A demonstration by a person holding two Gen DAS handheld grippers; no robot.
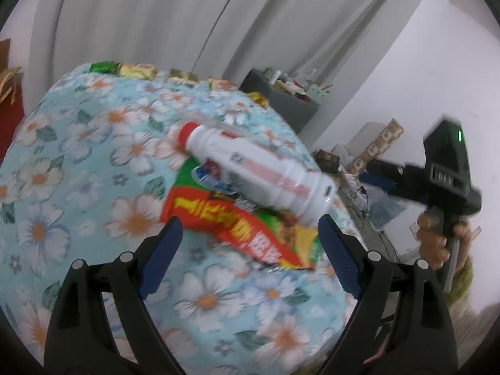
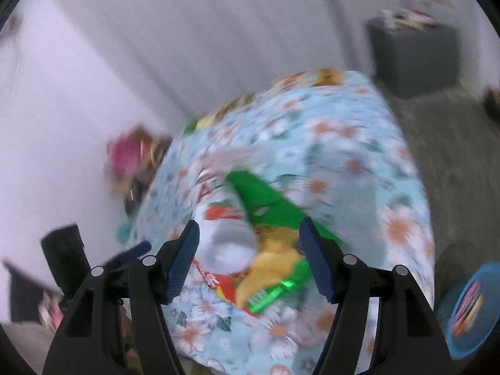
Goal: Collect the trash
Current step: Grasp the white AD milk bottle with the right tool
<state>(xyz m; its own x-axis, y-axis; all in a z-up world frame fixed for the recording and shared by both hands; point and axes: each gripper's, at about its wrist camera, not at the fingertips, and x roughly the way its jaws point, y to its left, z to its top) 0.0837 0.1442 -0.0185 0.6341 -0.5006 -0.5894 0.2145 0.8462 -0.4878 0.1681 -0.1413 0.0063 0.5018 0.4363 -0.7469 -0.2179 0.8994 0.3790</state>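
A white plastic bottle (image 1: pixel 259 172) with a red cap lies on its side on a red, green and yellow snack wrapper (image 1: pixel 247 222) on the floral tablecloth (image 1: pixel 78 187). My left gripper (image 1: pixel 250 228) is open, its blue fingers either side of the wrapper, just short of the bottle. In the blurred right wrist view the bottle (image 2: pixel 229 247) and the wrapper (image 2: pixel 275 250) lie between the fingers of my open right gripper (image 2: pixel 250 237). The right gripper's body (image 1: pixel 447 168) shows at the right of the left wrist view, off the table edge.
More wrappers (image 1: pixel 137 69) lie along the table's far edge. A grey bin (image 1: pixel 281 100) full of rubbish stands behind the table; it also shows in the right wrist view (image 2: pixel 415 56). A blue bin (image 2: pixel 468 309) sits on the floor at the right. Curtains and a white wall stand behind.
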